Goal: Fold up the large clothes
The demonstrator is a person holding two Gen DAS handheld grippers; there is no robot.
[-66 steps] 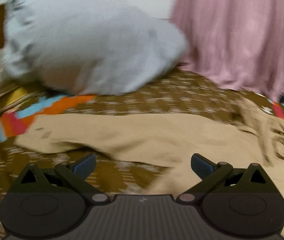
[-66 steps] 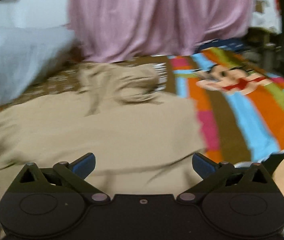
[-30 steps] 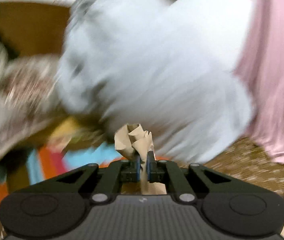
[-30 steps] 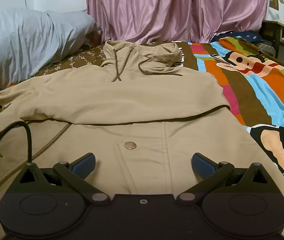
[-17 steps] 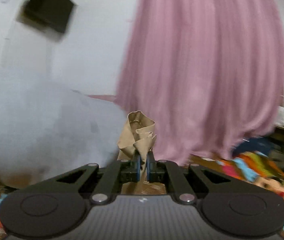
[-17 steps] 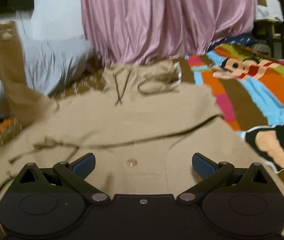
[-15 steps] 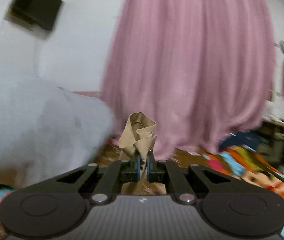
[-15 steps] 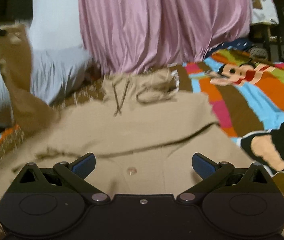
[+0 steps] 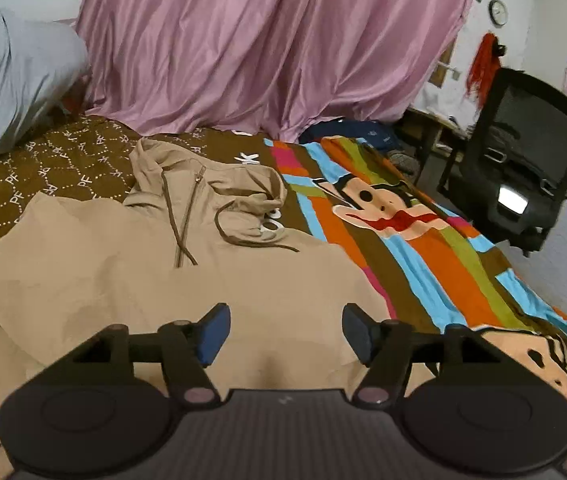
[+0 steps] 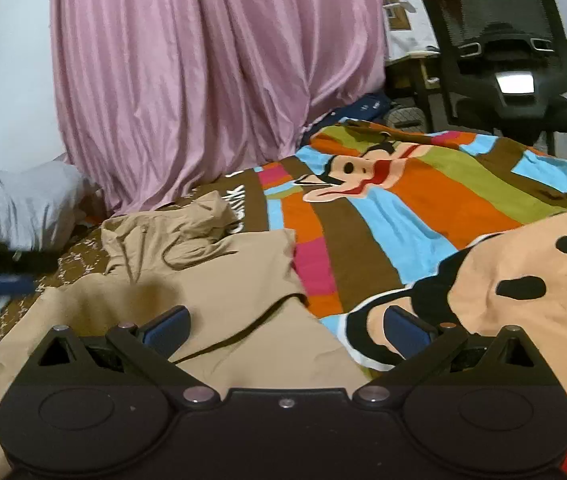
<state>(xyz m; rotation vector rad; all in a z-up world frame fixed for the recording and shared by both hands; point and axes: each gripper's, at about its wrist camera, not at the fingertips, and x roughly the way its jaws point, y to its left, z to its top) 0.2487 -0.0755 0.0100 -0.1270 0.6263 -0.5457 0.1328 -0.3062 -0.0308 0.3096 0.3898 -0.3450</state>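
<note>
Now the left tool (image 9: 282,334) is spread wide and holds nothing, just above the tan hoodie (image 9: 131,280). Also the right tool (image 10: 285,330) is spread and empty. This hoodie lies flat on the bed (image 9: 435,248), near the pink curtain (image 9: 251,44).

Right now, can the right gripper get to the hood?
Probably yes. The right gripper is open and holds nothing, and the hood lies ahead on the bed with only flat jacket between.
</note>
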